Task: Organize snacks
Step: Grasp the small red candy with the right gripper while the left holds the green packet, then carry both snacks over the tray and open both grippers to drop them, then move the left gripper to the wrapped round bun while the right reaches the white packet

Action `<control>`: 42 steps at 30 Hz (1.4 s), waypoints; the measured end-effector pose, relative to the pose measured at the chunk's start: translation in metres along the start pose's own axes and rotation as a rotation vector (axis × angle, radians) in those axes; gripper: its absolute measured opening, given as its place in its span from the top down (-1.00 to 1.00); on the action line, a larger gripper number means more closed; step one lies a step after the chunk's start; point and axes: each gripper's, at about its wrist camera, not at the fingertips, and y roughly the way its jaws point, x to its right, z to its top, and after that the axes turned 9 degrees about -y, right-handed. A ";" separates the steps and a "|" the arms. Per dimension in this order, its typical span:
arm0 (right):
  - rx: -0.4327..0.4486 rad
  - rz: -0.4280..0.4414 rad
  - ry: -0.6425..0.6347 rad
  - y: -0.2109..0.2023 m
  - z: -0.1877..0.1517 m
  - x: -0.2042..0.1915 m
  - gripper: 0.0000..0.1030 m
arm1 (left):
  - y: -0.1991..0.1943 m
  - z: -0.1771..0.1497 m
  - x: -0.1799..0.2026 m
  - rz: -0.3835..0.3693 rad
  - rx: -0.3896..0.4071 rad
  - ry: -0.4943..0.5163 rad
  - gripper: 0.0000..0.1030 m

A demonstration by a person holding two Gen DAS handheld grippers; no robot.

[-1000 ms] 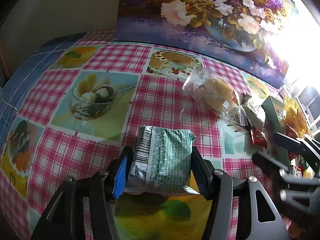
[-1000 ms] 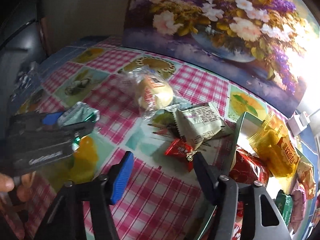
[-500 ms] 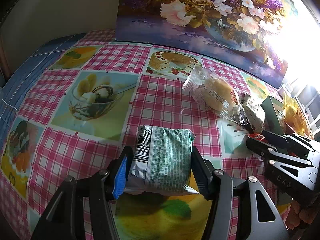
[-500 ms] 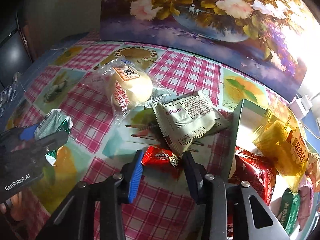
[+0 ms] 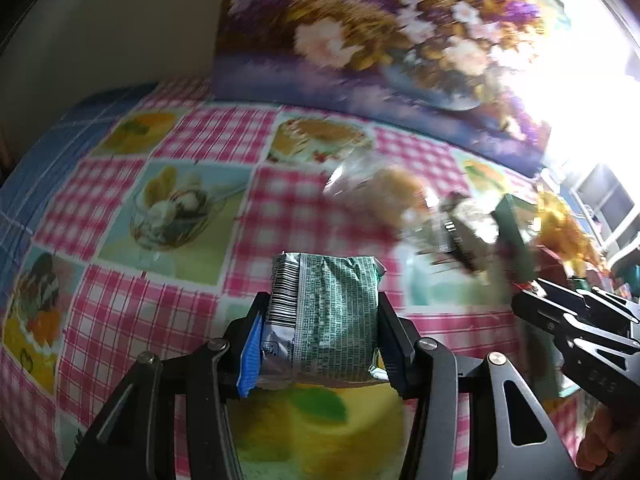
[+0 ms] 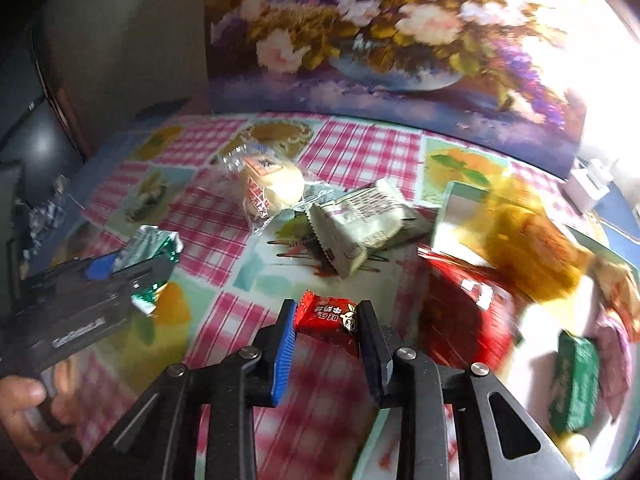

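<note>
**Both tongs clamped on snack packets**

Closest in the left wrist view, the left tongs (image 5: 320, 332) are clamped on a green foil snack packet (image 5: 324, 316); its long axis runs straight ahead along the fingers, barcode strip on the left, far end pointing at the painting. It sits above the checked counter (image 5: 132, 320).

In the right wrist view, the right tongs (image 6: 326, 322) are closed on a small red candy wrapper (image 6: 328, 314), whose long axis lies crosswise between the fingers, left to right.

Just beyond it lies a white crimped packet (image 6: 360, 224), angled away to the right, touching a bun in clear wrap (image 6: 272, 188) behind it. To the right, blurred, a red bag (image 6: 468, 312) and a yellow bag (image 6: 528, 240) lie in a tray (image 6: 448, 212), with a green box (image 6: 576, 384) nearer.

A flower painting (image 6: 380, 40) stands at the counter's far edge.
</note>
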 end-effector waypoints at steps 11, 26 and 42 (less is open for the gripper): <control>0.041 -0.171 0.101 -0.077 -0.053 0.057 0.37 | -0.024 -0.012 0.102 -0.192 -0.019 0.255 -0.01; -0.005 -0.321 0.261 -0.089 -0.107 0.135 0.37 | -0.001 -0.040 0.238 -0.350 -0.106 0.549 -0.02; 0.001 -0.329 0.337 -0.091 -0.106 0.150 -0.34 | -0.002 0.002 0.179 -0.266 -0.030 0.341 -0.61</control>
